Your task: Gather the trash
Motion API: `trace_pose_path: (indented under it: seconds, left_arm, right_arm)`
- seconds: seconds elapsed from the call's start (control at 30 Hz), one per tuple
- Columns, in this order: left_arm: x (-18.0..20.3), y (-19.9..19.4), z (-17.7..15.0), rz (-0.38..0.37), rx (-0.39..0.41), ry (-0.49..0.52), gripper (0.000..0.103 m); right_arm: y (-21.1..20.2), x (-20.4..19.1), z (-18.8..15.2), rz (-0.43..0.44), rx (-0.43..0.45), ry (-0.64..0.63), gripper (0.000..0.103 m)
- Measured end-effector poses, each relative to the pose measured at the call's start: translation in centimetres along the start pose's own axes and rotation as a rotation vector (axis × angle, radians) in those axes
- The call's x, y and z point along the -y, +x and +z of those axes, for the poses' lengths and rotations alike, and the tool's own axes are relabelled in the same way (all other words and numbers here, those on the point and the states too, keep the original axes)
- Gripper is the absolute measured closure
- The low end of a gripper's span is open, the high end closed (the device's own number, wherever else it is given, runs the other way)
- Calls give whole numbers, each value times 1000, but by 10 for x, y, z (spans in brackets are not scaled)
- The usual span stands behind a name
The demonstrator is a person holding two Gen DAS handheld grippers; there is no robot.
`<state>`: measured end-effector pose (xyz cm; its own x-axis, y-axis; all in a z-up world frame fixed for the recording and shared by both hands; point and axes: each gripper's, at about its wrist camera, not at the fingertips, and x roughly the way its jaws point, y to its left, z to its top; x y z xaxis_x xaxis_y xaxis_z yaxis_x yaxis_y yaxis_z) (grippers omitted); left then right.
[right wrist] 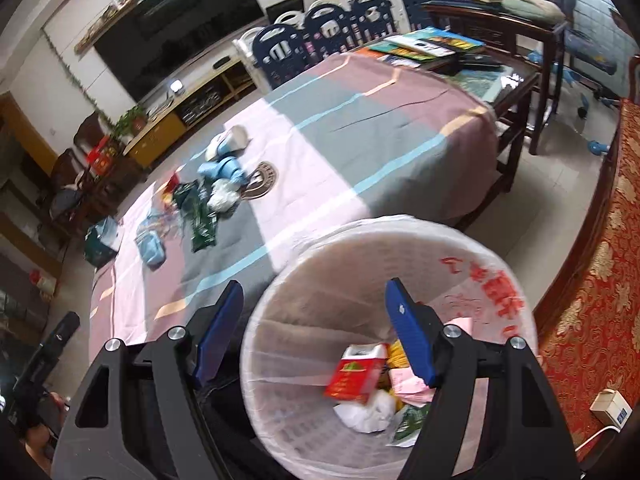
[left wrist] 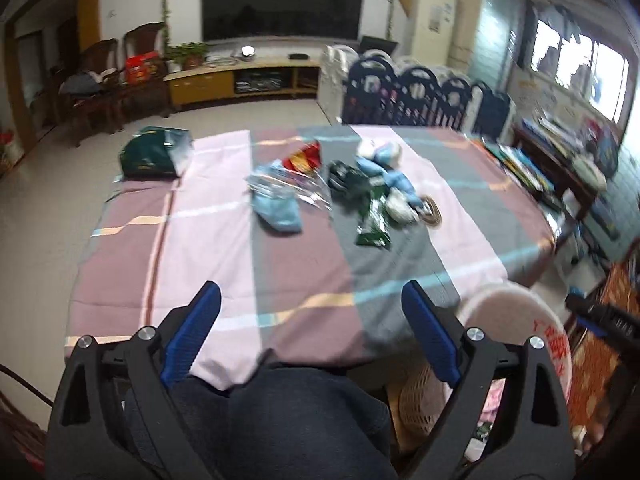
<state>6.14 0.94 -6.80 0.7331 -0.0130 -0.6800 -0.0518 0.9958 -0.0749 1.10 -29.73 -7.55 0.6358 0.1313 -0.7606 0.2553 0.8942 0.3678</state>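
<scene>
**Left wrist view: both tools spread, litter on the cloth, bin beside the worktop**

The left hand-held gripper [left wrist: 311, 300] is held with its blue fingers spread wide and nothing between them, above the near edge of the worktop [left wrist: 208, 240]. On the striped cloth, from left to right, a dark green bag [left wrist: 154, 154], a light blue wrapper [left wrist: 278, 204], a red and yellow packet [left wrist: 302, 158], a green wrapper [left wrist: 374, 220] and crumpled white paper [left wrist: 400, 206] are seen. The right hand-held gripper [right wrist: 315, 302] is likewise spread and empty, held over the white-lined bin [right wrist: 492, 264], which stands on the floor just beside the worktop. Inside the bin a red carton [right wrist: 354, 374] and a white wad [right wrist: 366, 414] are lying.
</scene>
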Motion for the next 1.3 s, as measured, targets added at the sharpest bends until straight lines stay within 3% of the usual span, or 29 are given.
trace_pose_path:
  seconds: [0.2, 0.33, 0.53, 0.73, 1.3]
  left_arm:
    - [-49, -31, 15, 13, 66, -165, 10]
    - [-66, -48, 22, -20, 86, -230, 8]
    - [-61, -52, 21, -5, 107, -205, 7]
    - [-63, -31, 16, 102, 2, -176, 7]
    - [-63, -22, 7, 111, -44, -178, 7]
  right_arm:
    - [8, -41, -2, 33, -26, -64, 31]
    - [12, -59, -5, 44, -41, -86, 31]
    - [15, -74, -9, 48, -56, -108, 31]
    - [13, -74, -9, 44, -57, -100, 30]
    - [15, -67, -14, 48, -69, -78, 30]
